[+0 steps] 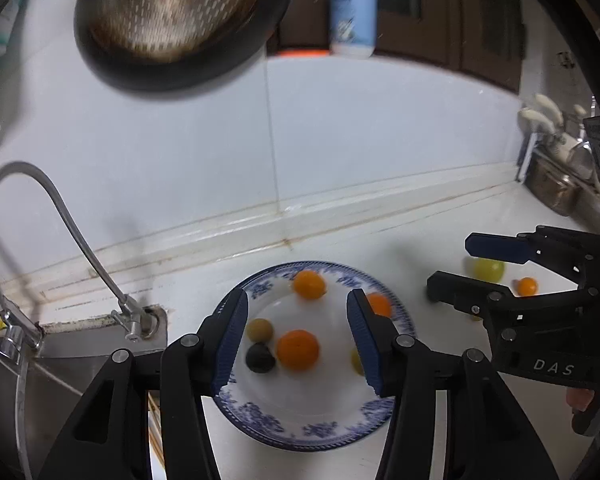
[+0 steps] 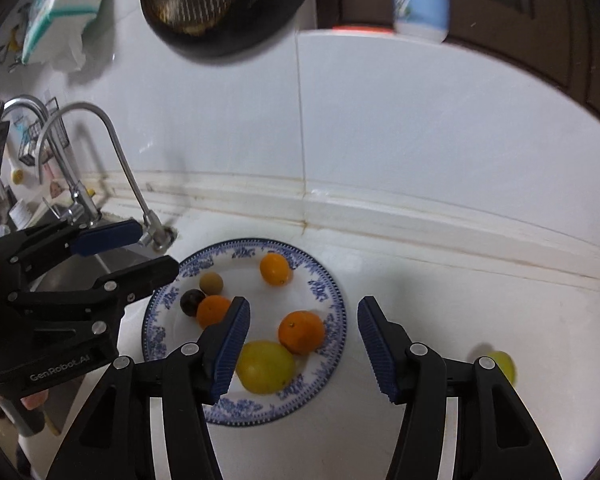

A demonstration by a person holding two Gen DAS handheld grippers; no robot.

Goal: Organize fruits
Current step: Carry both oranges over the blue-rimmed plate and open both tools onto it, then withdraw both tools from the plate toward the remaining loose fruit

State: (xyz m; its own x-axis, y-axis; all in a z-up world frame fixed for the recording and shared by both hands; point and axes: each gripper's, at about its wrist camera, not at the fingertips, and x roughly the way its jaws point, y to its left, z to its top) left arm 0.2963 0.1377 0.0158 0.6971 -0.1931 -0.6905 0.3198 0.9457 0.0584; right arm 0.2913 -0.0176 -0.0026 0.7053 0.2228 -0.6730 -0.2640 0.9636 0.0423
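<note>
A curved faucet [image 2: 100, 152] is seen at the left by the sink, beside the blue-patterned plate [image 2: 332, 292] holding six fruits. The left gripper [image 1: 296, 336] and right gripper [image 2: 304, 344] are held wide apart, empty, above it. Rightward, a yellow-green fruit [image 2: 502, 364] lies on the white counter [image 2: 480, 304], tiled wall behind.

The left tool [image 1: 296, 336] hangs open over the plate [image 1: 312, 432] holding several small fruits.
</note>
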